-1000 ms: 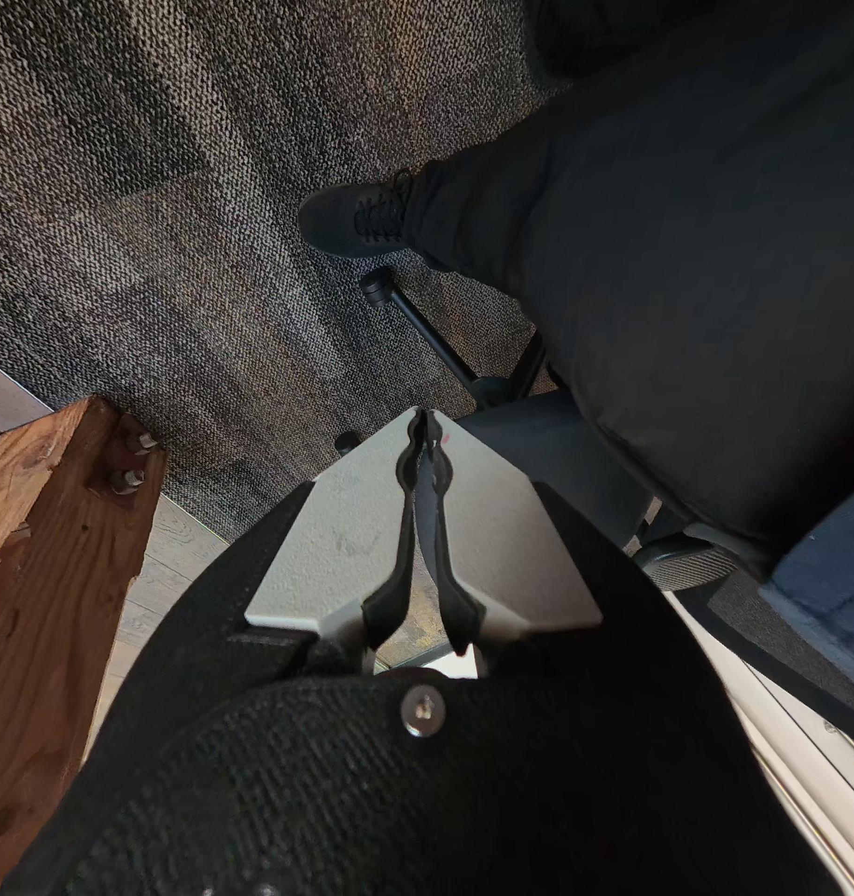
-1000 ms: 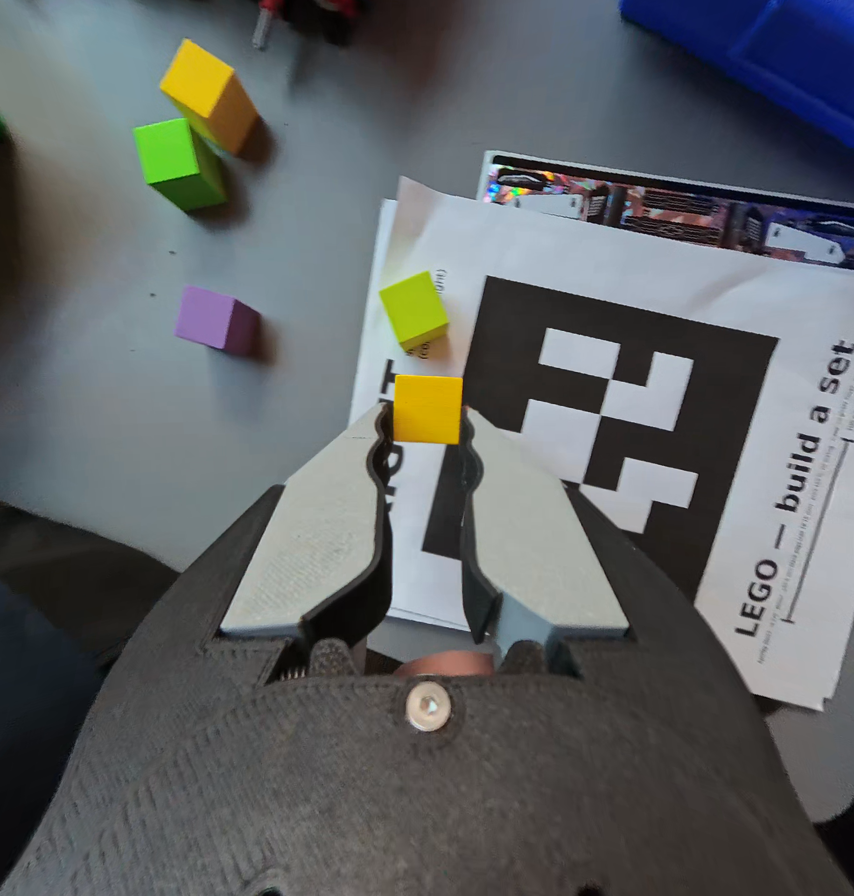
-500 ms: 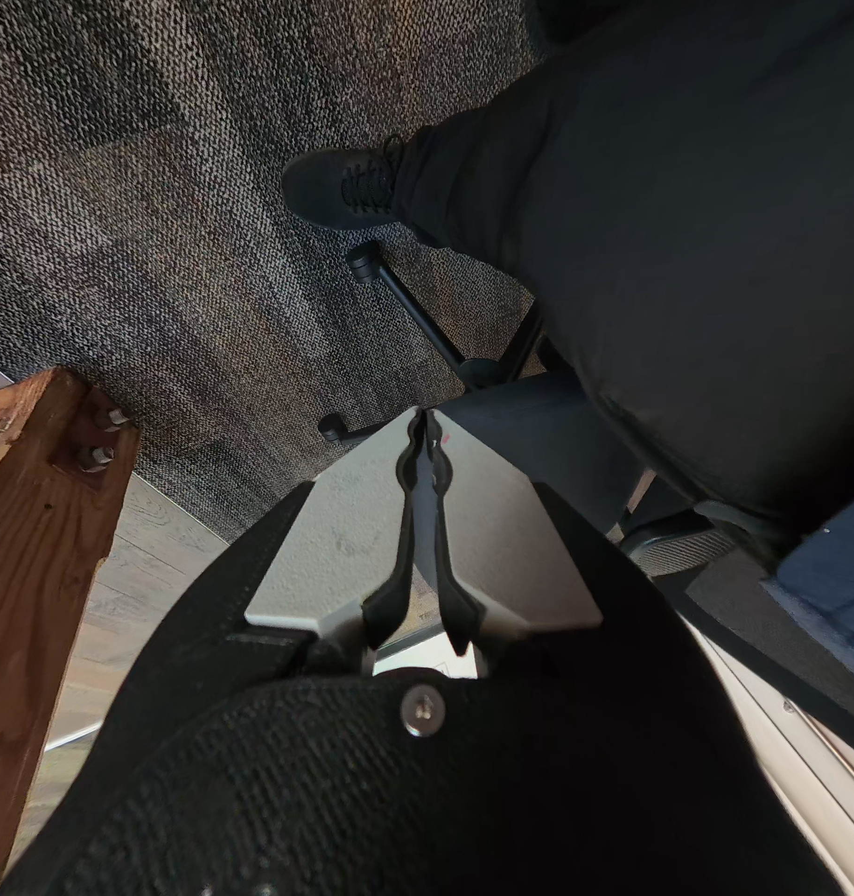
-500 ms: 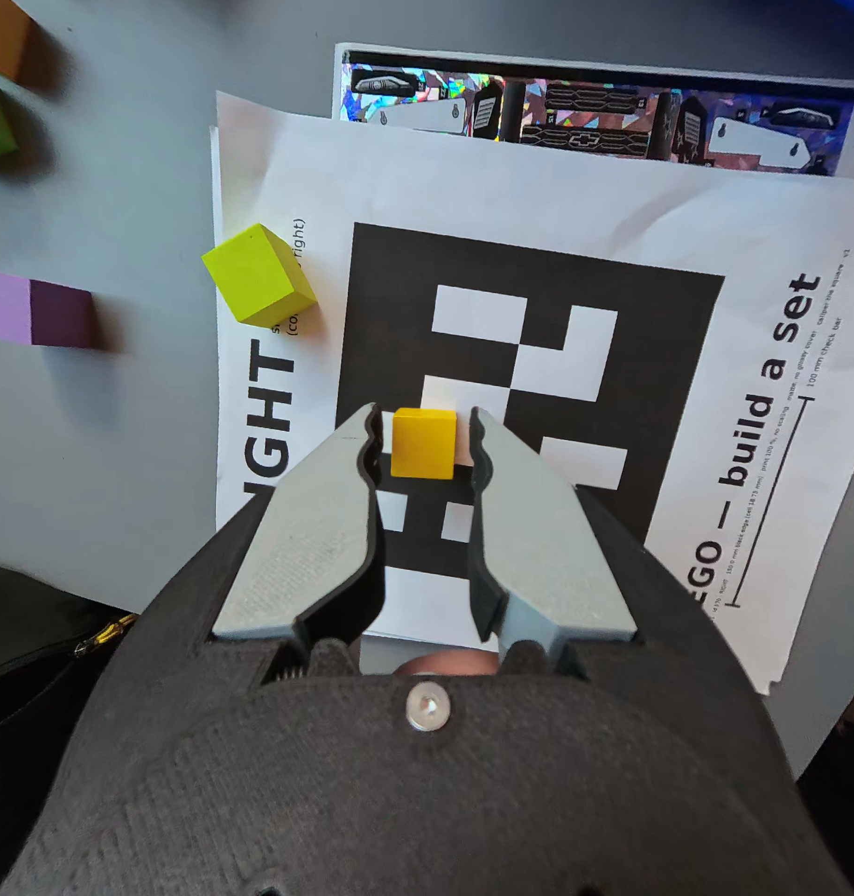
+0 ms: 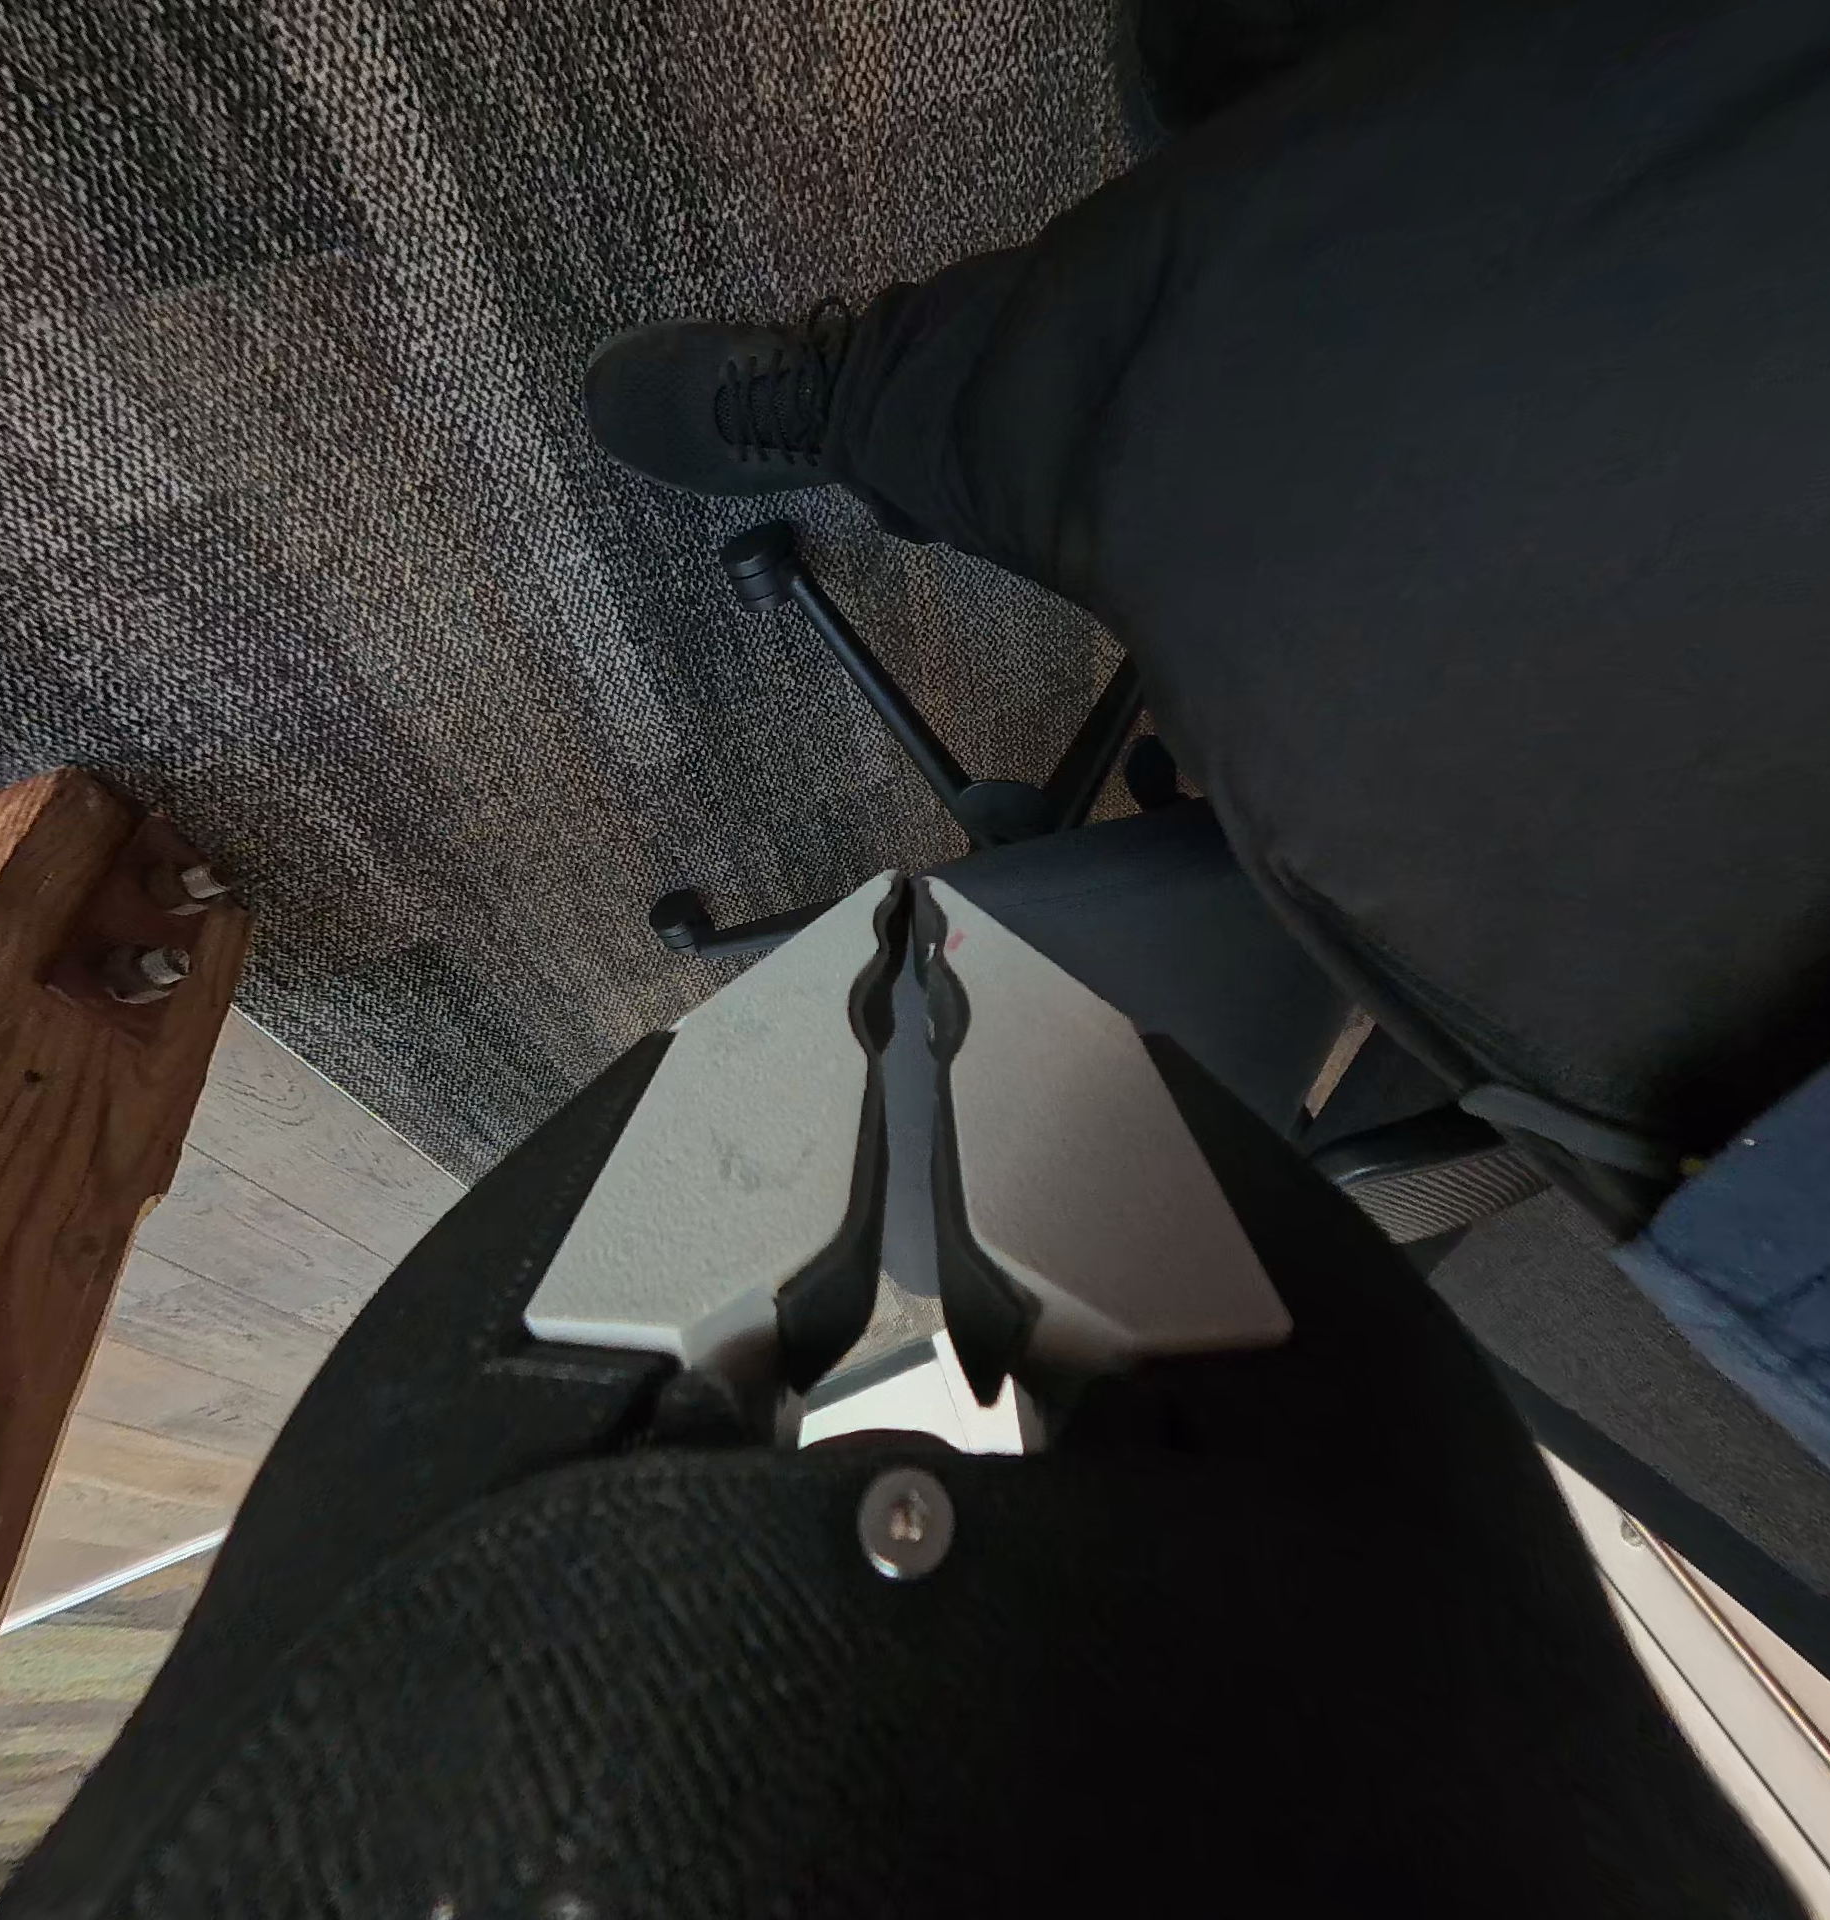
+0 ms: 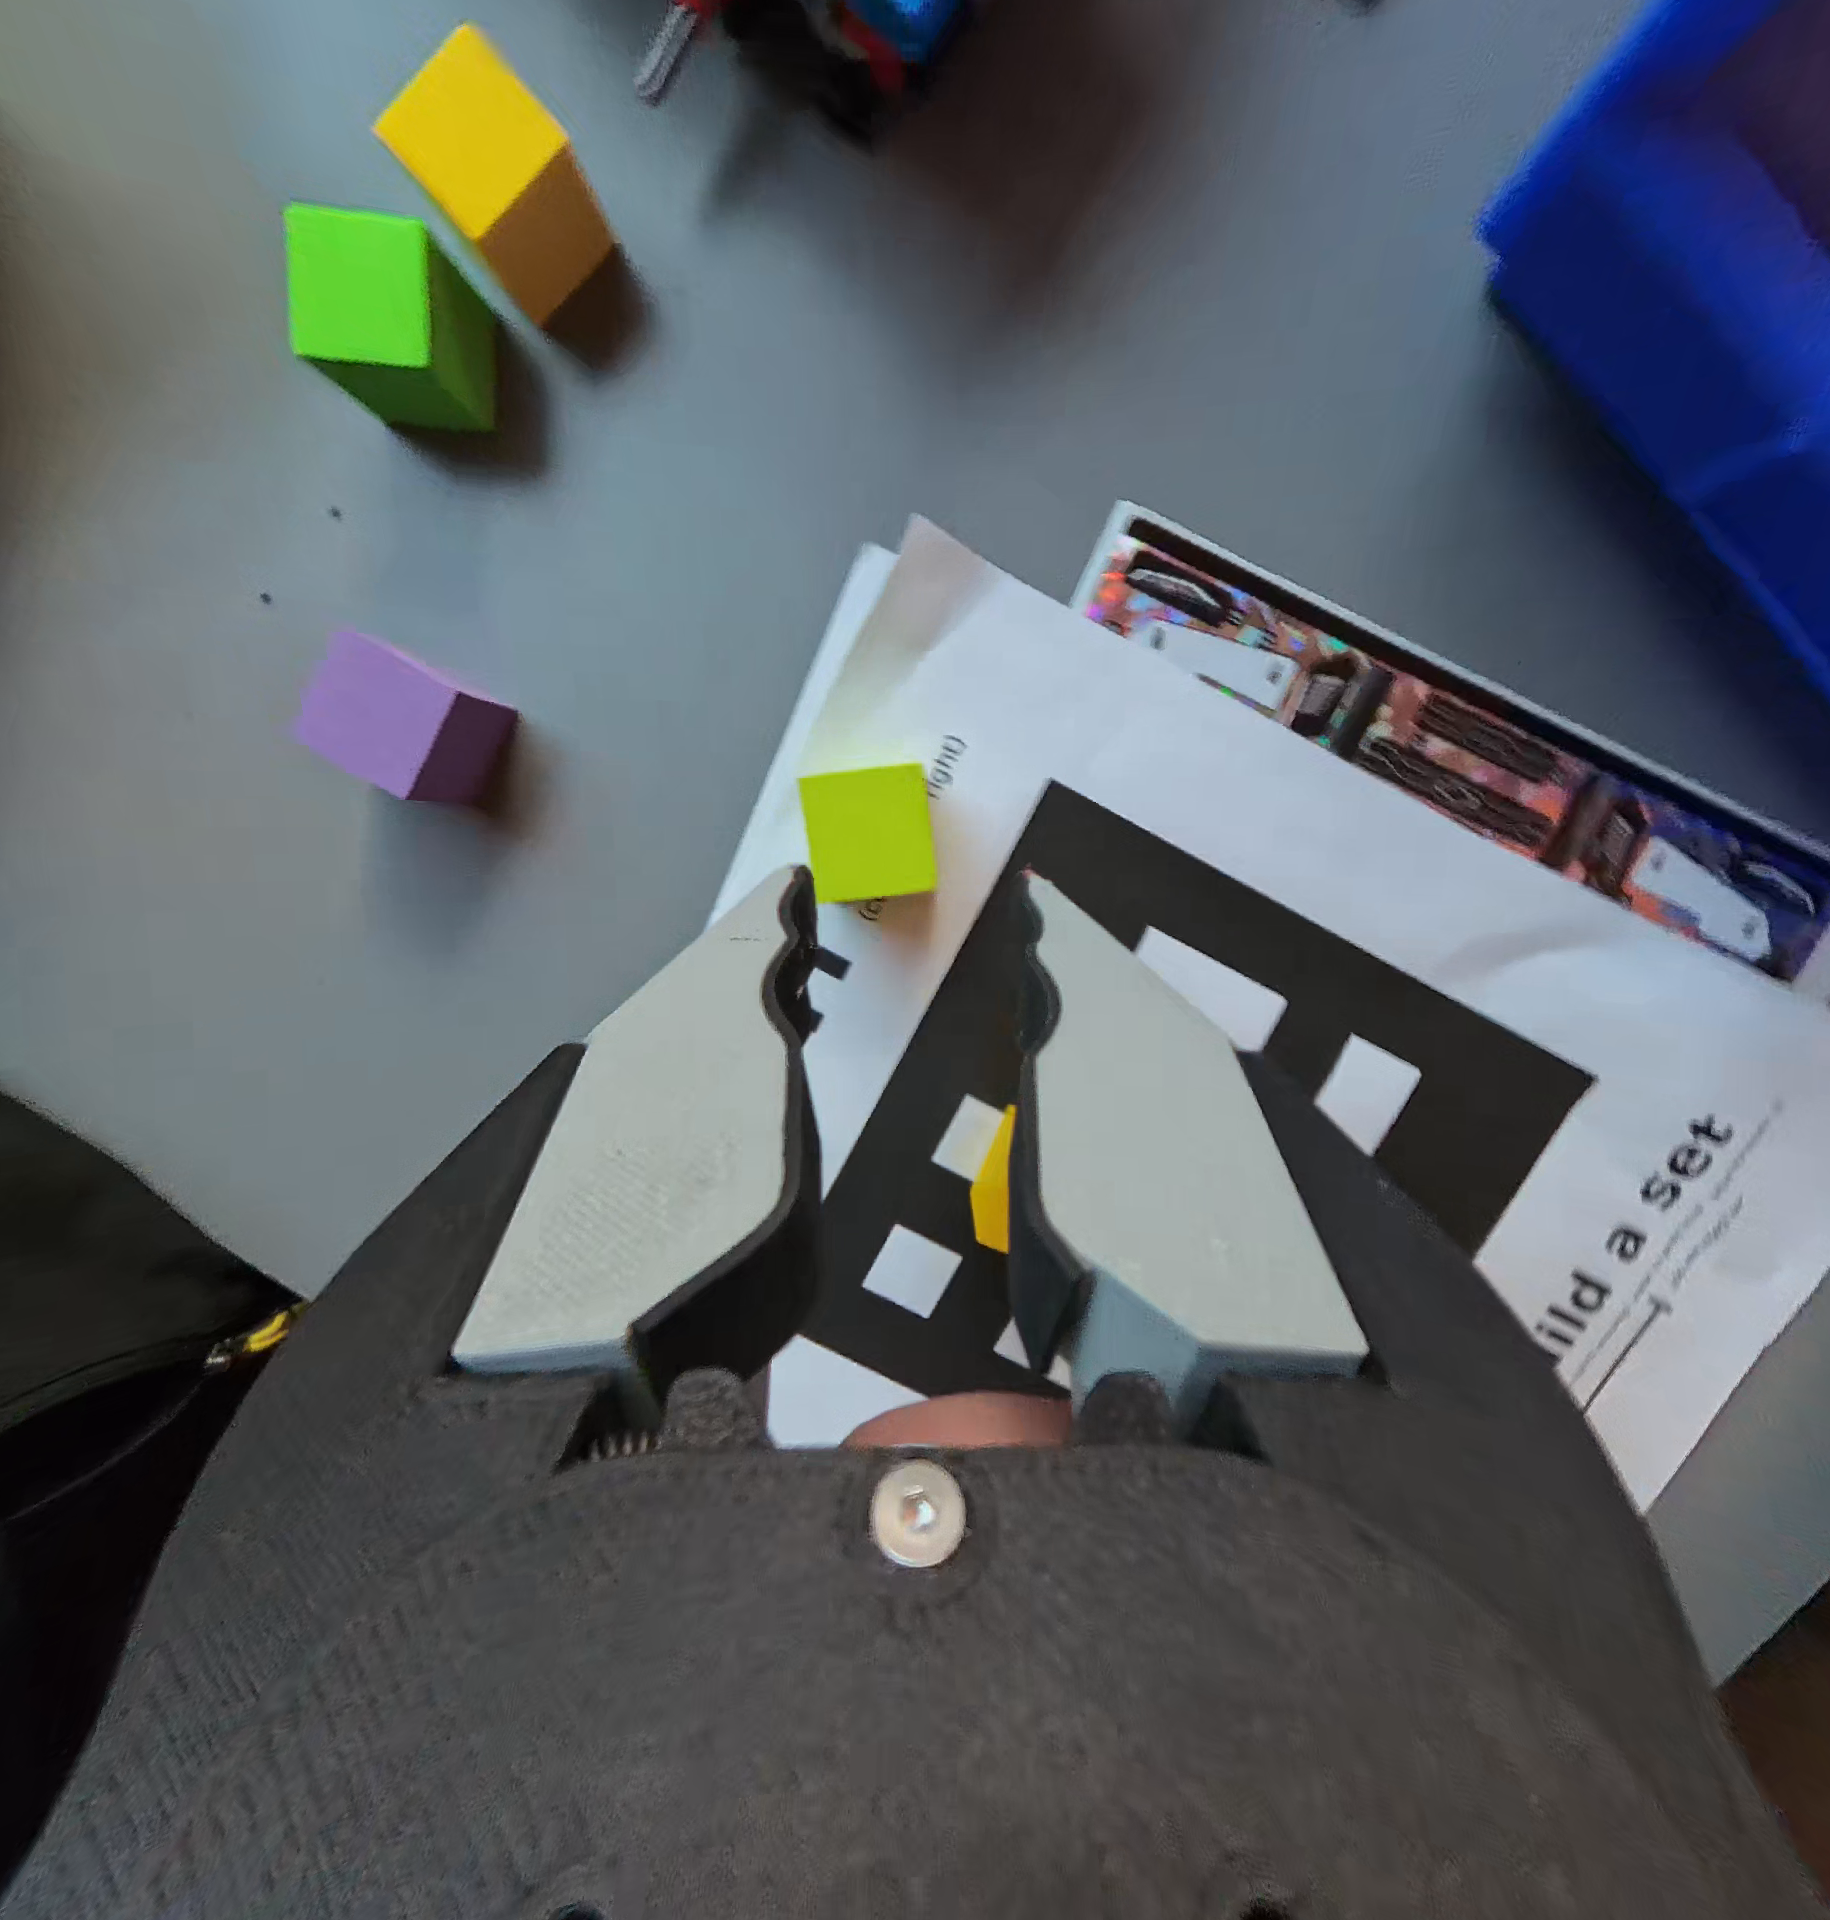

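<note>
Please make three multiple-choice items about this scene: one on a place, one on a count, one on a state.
1. Where does the lime cube lie?
A. on the white paper
B. in the blue bin
C. on the carpet

2. How many purple cubes show on the grey table?
A. one
B. two
C. three

3. How does the left claw stand?
A. wide open
B. shut, fingertips together, holding nothing
C. shut on a cube

Answers: 1 A, it rests on the white paper. 2 A, only one purple cube shows. 3 B, its tips meet above the carpet.
</note>
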Demonstrator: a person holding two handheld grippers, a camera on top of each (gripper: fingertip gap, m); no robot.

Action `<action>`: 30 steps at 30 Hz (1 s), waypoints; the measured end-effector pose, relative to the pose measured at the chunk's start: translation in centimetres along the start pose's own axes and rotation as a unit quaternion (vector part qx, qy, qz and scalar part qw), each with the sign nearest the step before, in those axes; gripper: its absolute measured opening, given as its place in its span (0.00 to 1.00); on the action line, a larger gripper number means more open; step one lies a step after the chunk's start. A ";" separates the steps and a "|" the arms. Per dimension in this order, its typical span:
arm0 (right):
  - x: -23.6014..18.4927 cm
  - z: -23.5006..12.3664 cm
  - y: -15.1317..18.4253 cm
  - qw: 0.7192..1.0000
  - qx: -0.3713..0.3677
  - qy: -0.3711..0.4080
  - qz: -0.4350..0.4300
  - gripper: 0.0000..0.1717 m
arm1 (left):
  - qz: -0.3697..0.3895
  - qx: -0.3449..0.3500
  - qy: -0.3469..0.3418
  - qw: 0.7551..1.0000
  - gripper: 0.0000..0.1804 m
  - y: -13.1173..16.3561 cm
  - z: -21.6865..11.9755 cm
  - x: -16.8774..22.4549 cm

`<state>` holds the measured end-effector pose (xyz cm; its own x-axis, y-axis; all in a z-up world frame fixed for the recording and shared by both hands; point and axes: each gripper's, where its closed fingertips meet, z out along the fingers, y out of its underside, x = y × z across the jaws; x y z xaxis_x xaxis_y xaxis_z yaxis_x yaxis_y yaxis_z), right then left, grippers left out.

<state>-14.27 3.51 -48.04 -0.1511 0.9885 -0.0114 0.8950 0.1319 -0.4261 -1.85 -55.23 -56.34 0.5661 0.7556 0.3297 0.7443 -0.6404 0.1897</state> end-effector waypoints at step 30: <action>2.6 -3.2 5.7 0.995 -0.060 0.017 0.077 0.14 | 0.015 -0.002 0.004 1.000 0.00 -1.3 0.1 -0.4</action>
<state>-8.20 7.09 -47.57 0.0054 0.9993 -0.0362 0.9503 -0.0164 -0.3110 -3.01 -54.67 -56.83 0.5843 0.7354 0.3432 0.7264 -0.6625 0.1830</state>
